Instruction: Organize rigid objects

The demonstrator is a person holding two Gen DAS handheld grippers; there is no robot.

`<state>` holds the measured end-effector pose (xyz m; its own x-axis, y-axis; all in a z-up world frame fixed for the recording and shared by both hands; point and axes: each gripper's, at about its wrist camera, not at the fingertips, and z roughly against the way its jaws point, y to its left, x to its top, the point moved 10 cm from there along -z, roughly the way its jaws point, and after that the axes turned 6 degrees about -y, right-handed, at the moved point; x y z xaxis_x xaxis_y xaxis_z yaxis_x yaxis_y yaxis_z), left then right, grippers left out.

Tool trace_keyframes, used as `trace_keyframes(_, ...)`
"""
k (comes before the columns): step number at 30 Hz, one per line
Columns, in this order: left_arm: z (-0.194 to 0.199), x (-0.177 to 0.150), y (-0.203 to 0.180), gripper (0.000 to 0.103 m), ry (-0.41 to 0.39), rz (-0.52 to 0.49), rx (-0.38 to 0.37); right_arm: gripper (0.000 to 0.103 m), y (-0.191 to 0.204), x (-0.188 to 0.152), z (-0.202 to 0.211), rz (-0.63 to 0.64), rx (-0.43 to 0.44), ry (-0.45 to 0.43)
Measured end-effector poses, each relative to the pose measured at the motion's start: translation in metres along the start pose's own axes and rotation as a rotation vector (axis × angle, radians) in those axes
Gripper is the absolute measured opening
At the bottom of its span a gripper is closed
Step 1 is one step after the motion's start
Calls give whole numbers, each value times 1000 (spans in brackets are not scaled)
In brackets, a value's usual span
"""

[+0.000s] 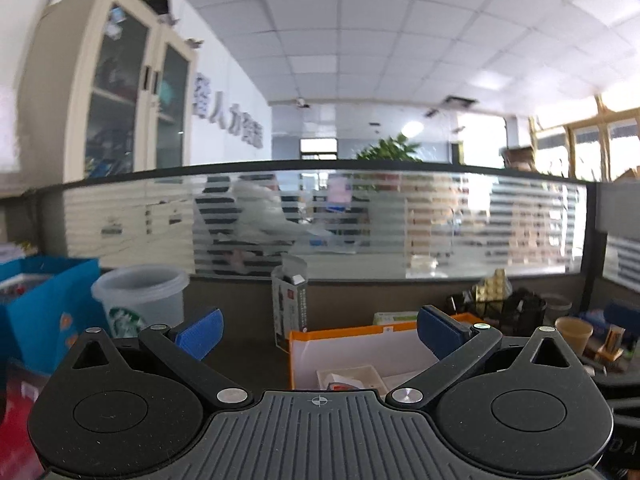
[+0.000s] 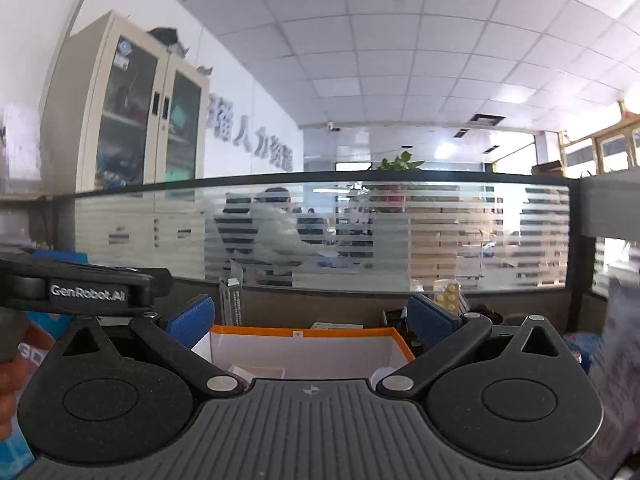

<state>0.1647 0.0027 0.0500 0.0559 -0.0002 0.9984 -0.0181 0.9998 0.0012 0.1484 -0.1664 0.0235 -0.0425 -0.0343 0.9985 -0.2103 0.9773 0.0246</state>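
You are holding both grippers spread and empty: the left gripper (image 1: 318,330) and the right gripper (image 2: 310,318). The orange-rimmed box (image 2: 304,334) is lying dead ahead and below the right gripper, long axis left-to-right; from the left gripper it (image 1: 360,330) is sitting right of centre, so the right looks better placed.

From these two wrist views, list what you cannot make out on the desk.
- Orange-rimmed box: its contents, both views; left gripper and right gripper bodies cover the lower part.
- Small upright carton: print too blurred to read, left wrist view.
- Black mesh basket: contents small and blurred, left wrist view.
- Desk surface: hidden below both grippers.
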Motion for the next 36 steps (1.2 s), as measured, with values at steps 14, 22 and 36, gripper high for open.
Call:
trace_keyframes(14, 20, 9, 4, 103, -49, -11, 2, 103, 3, 7, 19, 12, -9, -22)
trace_keyframes(22, 25, 11, 2, 103, -58, -16, -4, 103, 3, 7, 20, 14, -7, -22)
trace_keyframes(36, 27, 9, -3, 103, -53, -32, -22, 103, 1, 2, 25, 18, -6, -4)
